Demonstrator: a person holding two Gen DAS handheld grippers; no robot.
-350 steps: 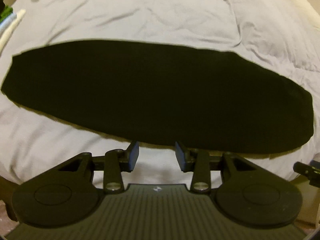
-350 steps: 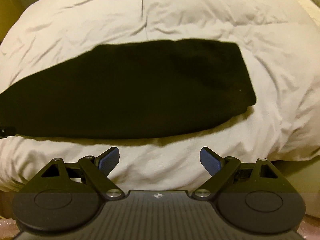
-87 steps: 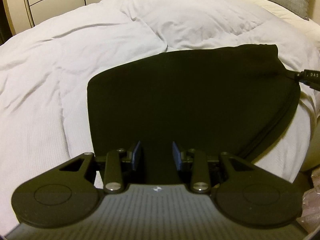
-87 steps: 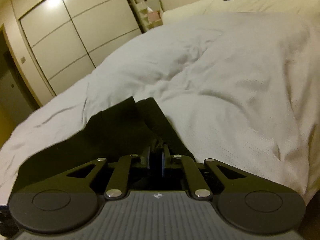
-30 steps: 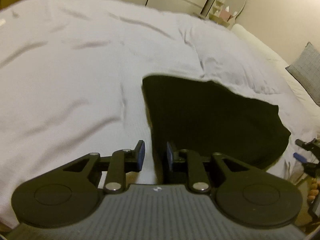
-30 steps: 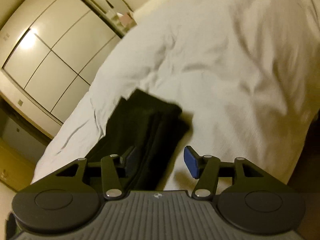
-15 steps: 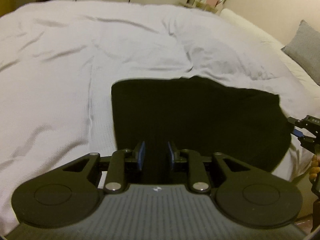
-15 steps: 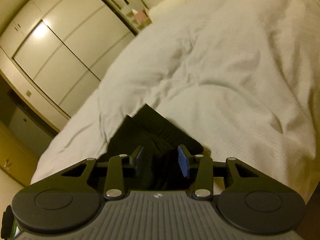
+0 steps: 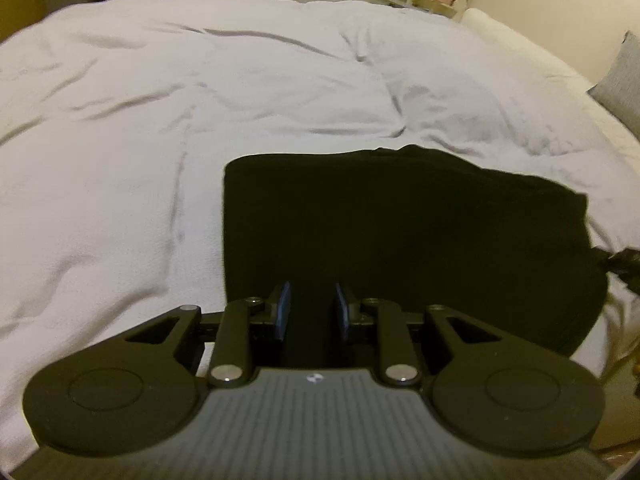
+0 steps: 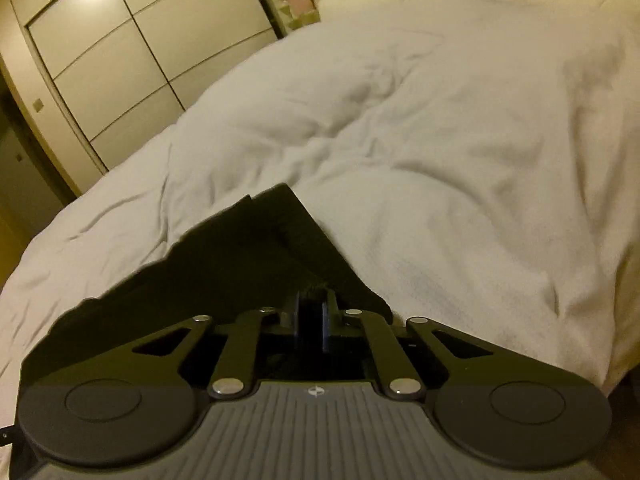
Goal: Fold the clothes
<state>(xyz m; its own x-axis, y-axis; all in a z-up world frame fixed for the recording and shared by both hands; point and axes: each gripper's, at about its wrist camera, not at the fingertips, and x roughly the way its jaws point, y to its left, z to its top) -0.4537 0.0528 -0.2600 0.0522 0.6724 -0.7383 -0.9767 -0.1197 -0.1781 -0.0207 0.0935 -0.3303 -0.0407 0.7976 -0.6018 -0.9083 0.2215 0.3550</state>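
Note:
A black garment (image 9: 400, 240) lies folded into a thick rectangle on the white duvet (image 9: 200, 100). My left gripper (image 9: 312, 314) sits at the garment's near edge, close to its left corner. Its blue-padded fingers stand narrowly apart with black cloth showing in the gap. In the right wrist view the same garment (image 10: 240, 256) runs away to the left, and my right gripper (image 10: 312, 316) is shut on its right end, a bunch of dark cloth pinched between the pads. The right gripper (image 9: 624, 260) also shows in the left wrist view, at the garment's right corner.
The duvet (image 10: 460, 140) spreads wide beyond and beside the garment. White wardrobe doors (image 10: 120, 60) stand past the bed. A small shelf with a tissue box (image 10: 298, 0) is by the wall. A grey pillow (image 9: 624, 76) lies at the far right.
My right gripper went from open beside the garment's end to shut on it. My left gripper shifted right, from the duvet at the garment's left side onto its near edge.

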